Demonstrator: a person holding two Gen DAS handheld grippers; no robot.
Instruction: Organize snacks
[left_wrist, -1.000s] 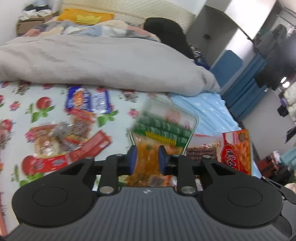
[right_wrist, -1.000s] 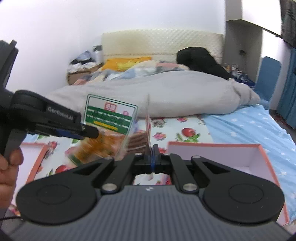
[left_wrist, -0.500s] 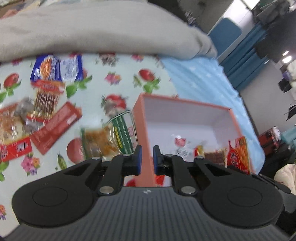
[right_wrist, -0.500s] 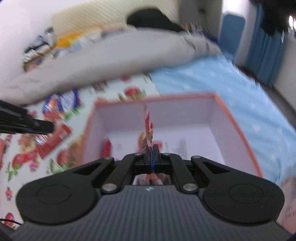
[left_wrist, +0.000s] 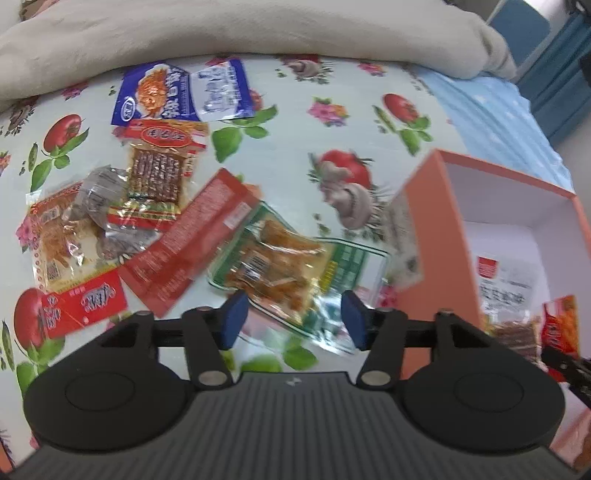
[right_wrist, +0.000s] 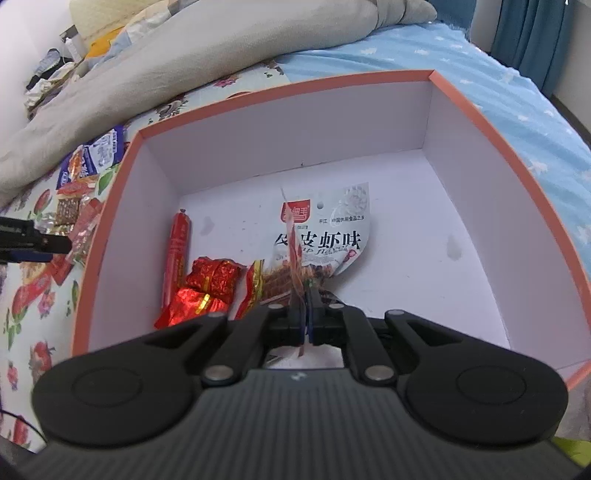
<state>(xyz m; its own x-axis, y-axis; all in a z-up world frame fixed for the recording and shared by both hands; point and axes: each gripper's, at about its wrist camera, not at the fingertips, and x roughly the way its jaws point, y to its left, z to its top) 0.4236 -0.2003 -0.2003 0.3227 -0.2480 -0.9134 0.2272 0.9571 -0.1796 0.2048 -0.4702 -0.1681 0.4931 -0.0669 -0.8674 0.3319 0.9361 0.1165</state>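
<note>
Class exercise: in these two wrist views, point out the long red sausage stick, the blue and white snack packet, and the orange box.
Long red sausage stick (right_wrist: 178, 254): right wrist view, middle of its casing.
Blue and white snack packet (left_wrist: 173, 92): left wrist view, centre of its printed front.
Orange box (right_wrist: 288, 86): right wrist view, far rim.

Bright, even indoor light; soft shadows; strong fisheye bending at edges; left view slightly motion-blurred at centre.

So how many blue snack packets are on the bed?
2, side by side at the far end of the pile, near the grey blanket: a dark blue packet and a paler blue packet touching its right side. Others may be hidden.
</note>
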